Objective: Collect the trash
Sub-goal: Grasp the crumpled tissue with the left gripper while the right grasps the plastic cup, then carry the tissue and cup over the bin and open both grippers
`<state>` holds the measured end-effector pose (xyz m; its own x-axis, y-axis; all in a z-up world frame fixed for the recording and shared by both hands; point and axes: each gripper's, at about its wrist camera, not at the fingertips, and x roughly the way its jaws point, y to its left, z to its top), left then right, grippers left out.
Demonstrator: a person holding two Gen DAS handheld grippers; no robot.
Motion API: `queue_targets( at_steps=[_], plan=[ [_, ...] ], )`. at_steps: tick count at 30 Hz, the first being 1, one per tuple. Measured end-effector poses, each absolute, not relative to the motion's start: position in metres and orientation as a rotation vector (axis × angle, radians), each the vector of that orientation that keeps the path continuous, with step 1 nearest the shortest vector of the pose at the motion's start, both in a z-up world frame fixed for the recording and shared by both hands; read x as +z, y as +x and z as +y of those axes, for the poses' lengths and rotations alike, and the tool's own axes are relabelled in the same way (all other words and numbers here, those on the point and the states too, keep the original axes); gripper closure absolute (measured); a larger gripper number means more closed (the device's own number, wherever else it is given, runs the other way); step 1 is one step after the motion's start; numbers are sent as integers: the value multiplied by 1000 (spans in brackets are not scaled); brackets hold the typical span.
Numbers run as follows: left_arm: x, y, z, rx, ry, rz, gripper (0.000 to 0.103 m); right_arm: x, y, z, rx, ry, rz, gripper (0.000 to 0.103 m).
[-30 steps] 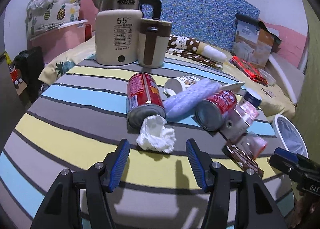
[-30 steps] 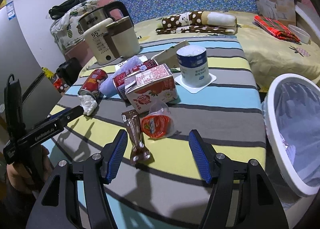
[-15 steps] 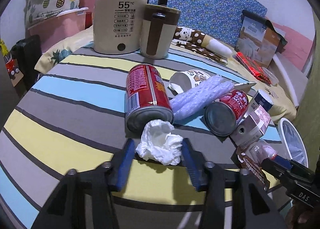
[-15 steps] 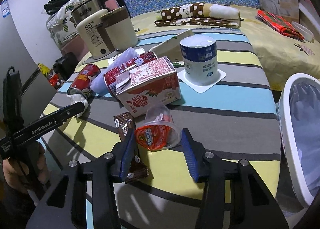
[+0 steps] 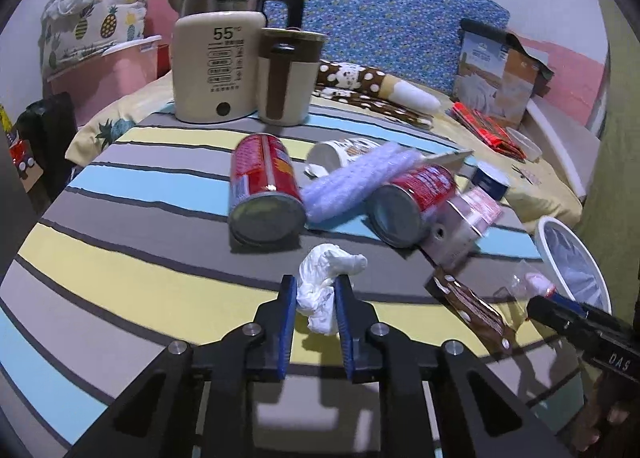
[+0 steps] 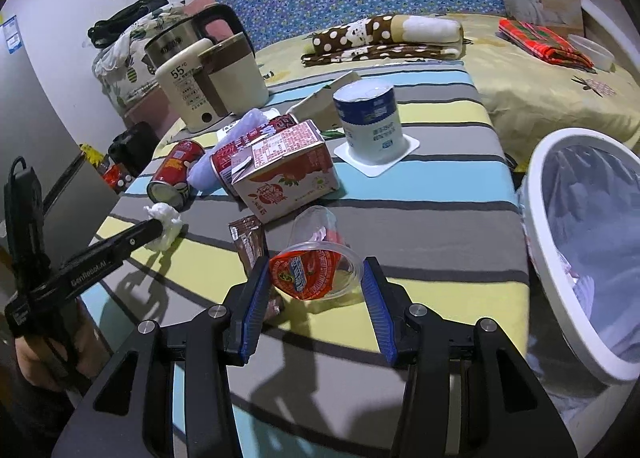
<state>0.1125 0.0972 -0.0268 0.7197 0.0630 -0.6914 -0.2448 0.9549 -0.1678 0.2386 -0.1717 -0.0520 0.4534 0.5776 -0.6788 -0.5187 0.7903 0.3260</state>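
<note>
My left gripper [image 5: 315,290] is shut on a crumpled white tissue [image 5: 320,290], held just in front of a red can [image 5: 262,187] lying on the striped table [image 5: 120,258]. The tissue also shows in the right wrist view [image 6: 166,223]. My right gripper [image 6: 314,282] is open, its jaws on either side of a clear plastic cup with a red lid [image 6: 316,262] lying on its side. The jaws do not press the cup. A brown wrapper [image 6: 250,242] lies just left of the cup. A white bin with a clear liner [image 6: 588,242] stands off the table's right edge.
A second red can [image 5: 412,201], a lilac bubble-wrap roll [image 5: 356,181], a red-and-white carton [image 6: 280,173], a blue-and-white tub [image 6: 370,115], a paper cup [image 5: 340,151], a kettle [image 5: 218,65] and a brown-and-cream jug [image 5: 286,75] crowd the table's far half. A bed lies behind.
My left gripper moved onto the tissue, shut on it and drew it back from the red can. My right gripper moved forward and narrowed around the plastic cup.
</note>
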Motion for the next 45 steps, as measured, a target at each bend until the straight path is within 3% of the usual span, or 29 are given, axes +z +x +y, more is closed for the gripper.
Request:
queue_targets(
  at_steps=[15,45],
  plan=[
    [-5,100,32,12,-199,727,85,-39,226,-198,651,119,819,55],
    [16,154,-110,-313,-91,700,85,-40,232,-307,376,189,767,55]
  ],
)
